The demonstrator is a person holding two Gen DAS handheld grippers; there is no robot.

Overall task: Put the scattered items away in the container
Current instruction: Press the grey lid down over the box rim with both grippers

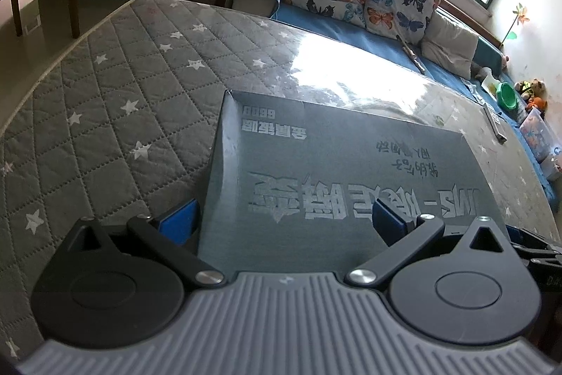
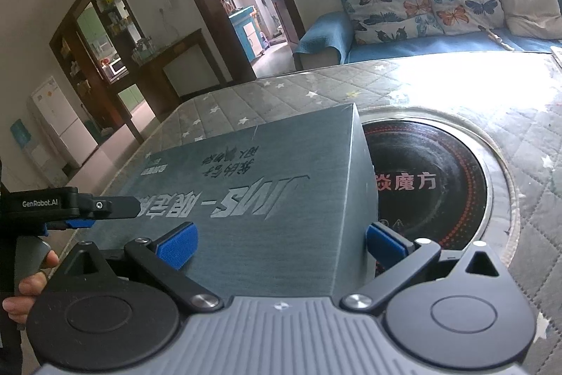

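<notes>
1. My left tongs (image 1: 284, 222) are spread wide. One blue pad sits just outside the box's left edge and the other over its top, and they are pinching nothing.
2. My right tongs (image 2: 281, 245) are spread as well. One pad is above the lid and the other hangs beside the right wall, with nothing gripped.
3. The container, a grey-blue box (image 1: 351, 164), sits on the desk (image 1: 105, 94) right in front of both tools with its top face shut.
4. On progress, I see no loose items near the box. That fits everything already inside with the lid on, or a closed box waiting for items outside my view. A slim dark bar (image 1: 495, 125) lies well apart at the far edge, and I can't say what it is.
5. The lid shows big letters "JWS-" followed by Chinese characters I can't make out, plus a small "6600".
6. The left tool's body reads "GenRobot.AI" (image 2: 39, 202).
7. The round cooktop (image 2: 439, 181) set into the desk beside the box shows "魔方". The character before it is partly hidden.
</notes>
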